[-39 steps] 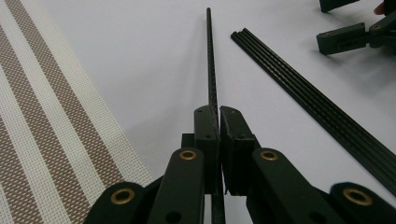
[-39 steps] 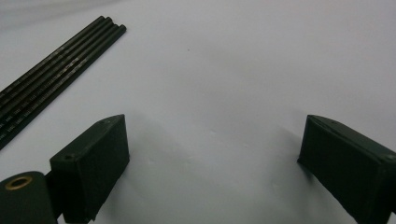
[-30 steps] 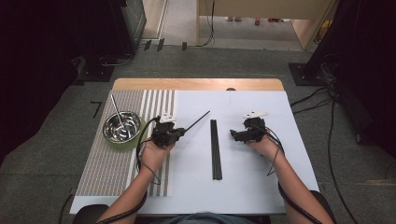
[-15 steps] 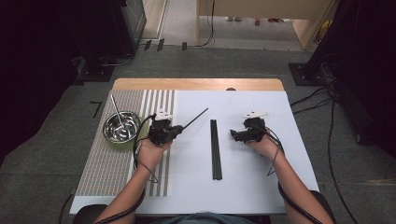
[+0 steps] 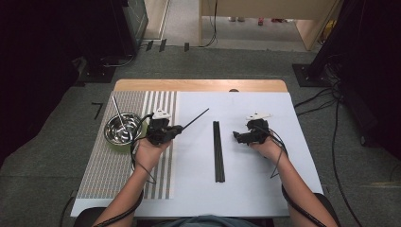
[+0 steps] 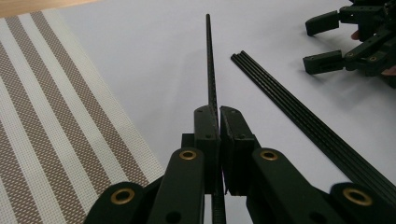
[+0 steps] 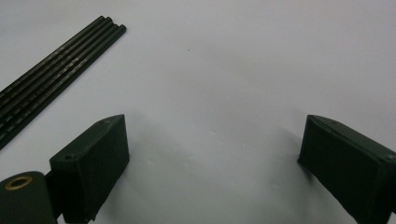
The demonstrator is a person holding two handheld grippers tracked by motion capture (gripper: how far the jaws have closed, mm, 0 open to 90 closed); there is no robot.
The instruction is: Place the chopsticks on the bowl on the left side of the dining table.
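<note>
My left gripper (image 5: 177, 129) (image 6: 218, 112) is shut on one thin black stick (image 5: 195, 119) (image 6: 211, 65), which points up and to the right just above the white tabletop. Several more black sticks (image 5: 217, 151) (image 6: 299, 116) (image 7: 51, 74) lie side by side in a straight bundle at the table's middle. To their right, my right gripper (image 5: 236, 137) (image 7: 212, 154) rests low over the white surface, open, with nothing between its jaws. It also appears at the top right of the left gripper view (image 6: 322, 42).
A steel bowl (image 5: 122, 130) with a thin silver rod (image 5: 118, 112) leaning in it stands on the striped mat (image 5: 108, 175) (image 6: 56, 121), just left of my left hand. The white sheet (image 5: 255, 189) covers the rest of the table; a wooden edge (image 5: 198, 85) runs along the far side.
My left gripper has shifted slightly left toward the bowl, with the stick still in it. The right gripper has not moved.
</note>
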